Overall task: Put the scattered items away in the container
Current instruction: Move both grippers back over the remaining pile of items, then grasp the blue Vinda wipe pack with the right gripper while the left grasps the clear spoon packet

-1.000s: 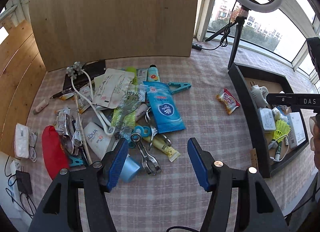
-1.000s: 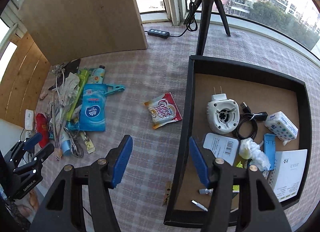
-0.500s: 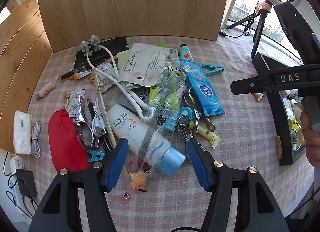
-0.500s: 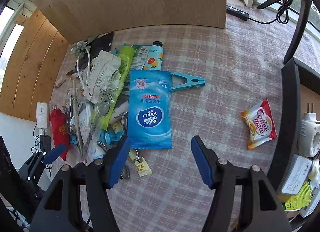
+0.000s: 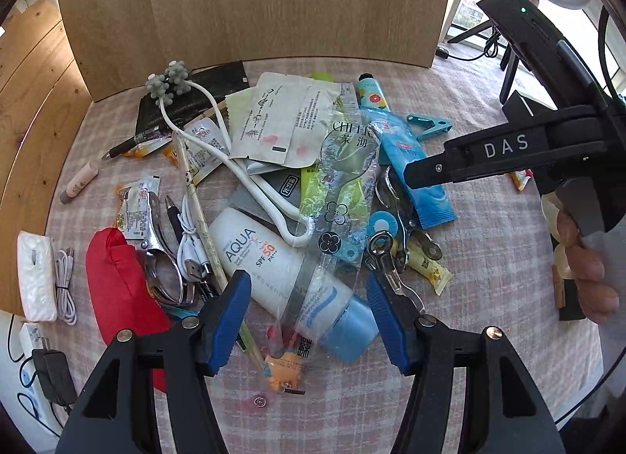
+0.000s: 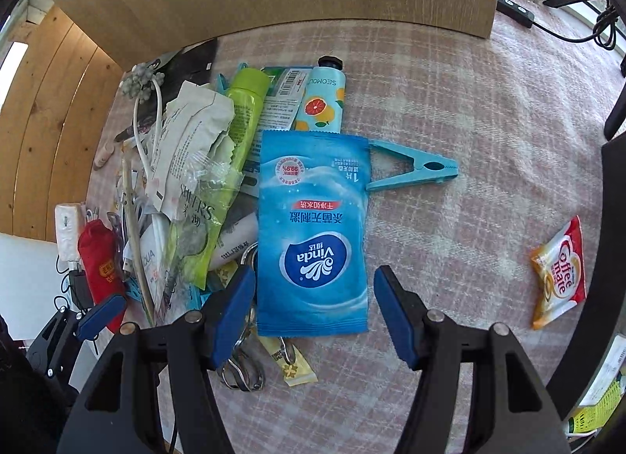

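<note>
A heap of small items lies on the checked cloth. My left gripper [image 5: 309, 317] is open and empty, its jaws on either side of the blue-capped end of a white AQUA sunscreen tube [image 5: 270, 258], which lies under a clear packet [image 5: 336, 219]. My right gripper [image 6: 315, 315] is open and empty, low over the near end of a blue Vinda wipes pack [image 6: 313, 235]. The pack also shows in the left wrist view [image 5: 418, 176]. The black container [image 6: 614, 242] shows only as a rim at the right edge.
A blue clothes peg [image 6: 411, 172], a grapefruit hand cream tube [image 6: 322, 101], a green bottle [image 6: 244, 109], a red pouch [image 5: 121, 285], metal clips [image 5: 391, 258] and white cables [image 5: 191, 246] lie in the heap. A Coffee mate sachet [image 6: 559, 274] lies alone near the container. A wooden board [image 5: 274, 0] stands behind.
Both grippers moved left, away from the container and down toward the heap. The left closed in on the sunscreen tube, the right on the Vinda pack. Both stayed open.
</note>
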### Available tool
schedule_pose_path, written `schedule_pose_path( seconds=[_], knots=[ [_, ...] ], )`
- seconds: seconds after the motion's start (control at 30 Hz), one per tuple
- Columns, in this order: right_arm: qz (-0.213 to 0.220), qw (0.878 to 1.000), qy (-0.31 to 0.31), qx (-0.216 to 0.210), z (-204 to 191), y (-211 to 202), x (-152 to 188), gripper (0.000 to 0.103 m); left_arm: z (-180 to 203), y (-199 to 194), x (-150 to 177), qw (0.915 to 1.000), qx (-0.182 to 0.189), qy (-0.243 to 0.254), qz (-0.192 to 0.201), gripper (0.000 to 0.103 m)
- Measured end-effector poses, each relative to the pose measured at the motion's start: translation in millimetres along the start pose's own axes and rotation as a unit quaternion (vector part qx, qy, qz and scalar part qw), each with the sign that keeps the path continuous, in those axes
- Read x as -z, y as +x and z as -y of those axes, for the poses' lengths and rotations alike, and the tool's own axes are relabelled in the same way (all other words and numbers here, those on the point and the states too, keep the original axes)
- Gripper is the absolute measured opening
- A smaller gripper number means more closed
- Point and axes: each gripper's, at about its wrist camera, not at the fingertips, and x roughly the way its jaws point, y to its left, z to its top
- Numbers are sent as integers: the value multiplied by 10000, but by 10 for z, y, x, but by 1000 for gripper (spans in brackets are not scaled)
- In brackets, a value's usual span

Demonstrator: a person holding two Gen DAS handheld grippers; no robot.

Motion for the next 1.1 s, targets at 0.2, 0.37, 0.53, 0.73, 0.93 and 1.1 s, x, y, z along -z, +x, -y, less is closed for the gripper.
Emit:
schedule_pose_path(
  seconds=[0.2,0.37,0.53,0.73,0.93,1.1],
  knots=[
    [-55,9999,-78,94,-3,92,-75,62,20,54,-37,10000,-11,78,-40,57],
    [-157,9999,-2,-41,37,181,-146,67,13,133,-55,9998,-29,153,-118,53],
    [-210,9997,-101,-113,50,193,-169,67,38,219,-72,9995,29,219,-216,49],
    [-288,9994,-173,-117,50,208,-164,67,84,278,-83,9994,90,240,-243,38],
    [-286,9992,-230,-140,106,151,-57,60,97,286,-89,9994,132,236,-220,19],
    [-305,9991,-211,-223,138,156,-35,52,107,288,-79,9993,199,220,-206,13]
  ],
)
